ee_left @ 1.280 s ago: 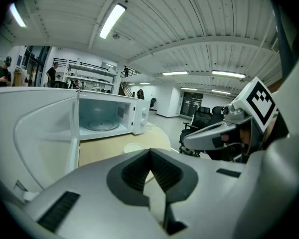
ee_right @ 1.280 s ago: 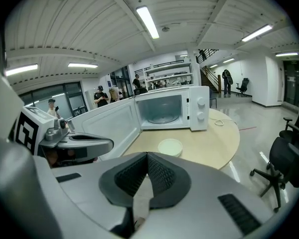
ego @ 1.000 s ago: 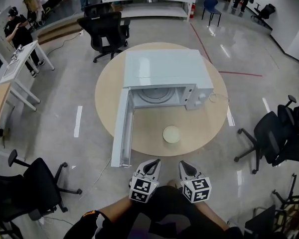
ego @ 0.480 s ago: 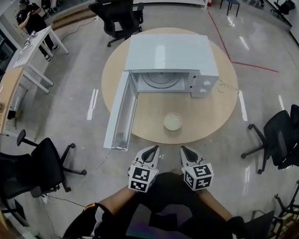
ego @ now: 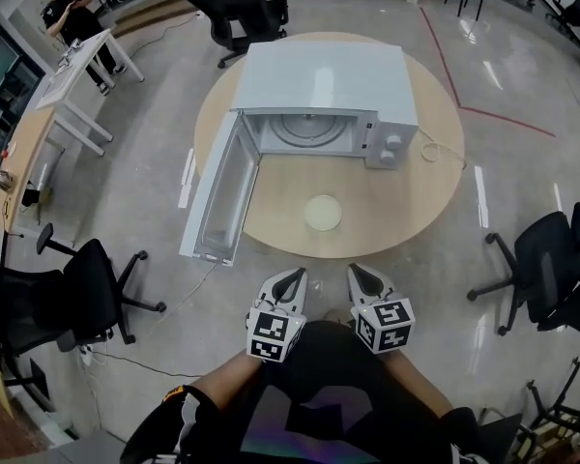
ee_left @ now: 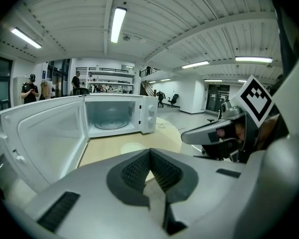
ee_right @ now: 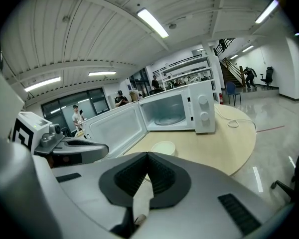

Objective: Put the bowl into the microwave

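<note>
While the left gripper (ego: 294,278) and right gripper (ego: 357,275) hover off the counter's (ego: 406,201) near edge, jaws pressed together, empty, the bowl (ego: 323,213) sits mid-counter, before the open microwave (ego: 324,90).

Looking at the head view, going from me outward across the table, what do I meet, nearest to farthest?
The left claw and right claw side by side → table → bowl → microwave → black chair beyond the table.
</note>
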`<move>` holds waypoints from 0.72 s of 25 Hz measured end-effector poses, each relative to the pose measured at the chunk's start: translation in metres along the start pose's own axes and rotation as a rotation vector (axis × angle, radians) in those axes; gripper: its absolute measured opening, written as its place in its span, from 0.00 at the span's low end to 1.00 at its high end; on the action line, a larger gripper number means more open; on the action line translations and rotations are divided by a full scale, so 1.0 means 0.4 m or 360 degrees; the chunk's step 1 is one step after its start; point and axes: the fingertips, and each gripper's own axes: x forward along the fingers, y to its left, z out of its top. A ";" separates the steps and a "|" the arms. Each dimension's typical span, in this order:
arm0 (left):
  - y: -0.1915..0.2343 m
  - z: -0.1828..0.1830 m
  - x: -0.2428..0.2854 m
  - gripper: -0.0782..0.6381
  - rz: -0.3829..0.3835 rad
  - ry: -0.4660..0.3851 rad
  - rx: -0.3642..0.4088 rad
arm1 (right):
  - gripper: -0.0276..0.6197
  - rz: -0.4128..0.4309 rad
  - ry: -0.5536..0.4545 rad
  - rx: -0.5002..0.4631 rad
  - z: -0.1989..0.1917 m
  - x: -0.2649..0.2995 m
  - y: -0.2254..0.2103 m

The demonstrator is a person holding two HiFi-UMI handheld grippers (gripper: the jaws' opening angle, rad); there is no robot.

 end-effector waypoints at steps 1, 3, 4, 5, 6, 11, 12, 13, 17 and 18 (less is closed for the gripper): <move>-0.008 -0.001 0.000 0.18 0.0008 0.0002 -0.0002 | 0.07 0.0006 0.0002 0.0009 -0.004 -0.003 -0.007; -0.015 -0.005 -0.002 0.18 0.0027 0.0013 -0.0014 | 0.07 0.0018 0.0010 0.0028 -0.012 -0.004 -0.016; -0.012 -0.006 -0.002 0.18 0.0039 0.0018 -0.0020 | 0.07 0.0024 0.0014 0.0037 -0.014 -0.003 -0.018; -0.007 -0.008 -0.002 0.18 0.0050 0.0021 -0.0024 | 0.07 0.0029 0.0017 0.0045 -0.016 0.000 -0.017; -0.002 -0.009 -0.001 0.18 0.0058 0.0023 -0.0026 | 0.07 0.0032 0.0021 0.0051 -0.018 0.004 -0.017; 0.003 -0.001 0.028 0.18 0.0019 0.0026 -0.0020 | 0.07 0.0019 0.0041 0.0071 -0.015 0.022 -0.026; 0.003 0.003 0.037 0.18 0.0000 0.0029 -0.0014 | 0.07 0.0009 0.0044 0.0078 -0.014 0.025 -0.031; 0.004 0.008 0.046 0.18 -0.0015 0.0027 -0.0008 | 0.07 -0.0003 0.0049 0.0088 -0.013 0.028 -0.038; 0.024 0.017 0.073 0.18 -0.0054 0.0033 -0.0017 | 0.07 -0.0038 0.0072 0.0127 -0.007 0.049 -0.055; 0.030 0.021 0.079 0.18 -0.0063 0.0032 -0.0021 | 0.07 -0.0031 0.0086 0.0131 -0.006 0.057 -0.052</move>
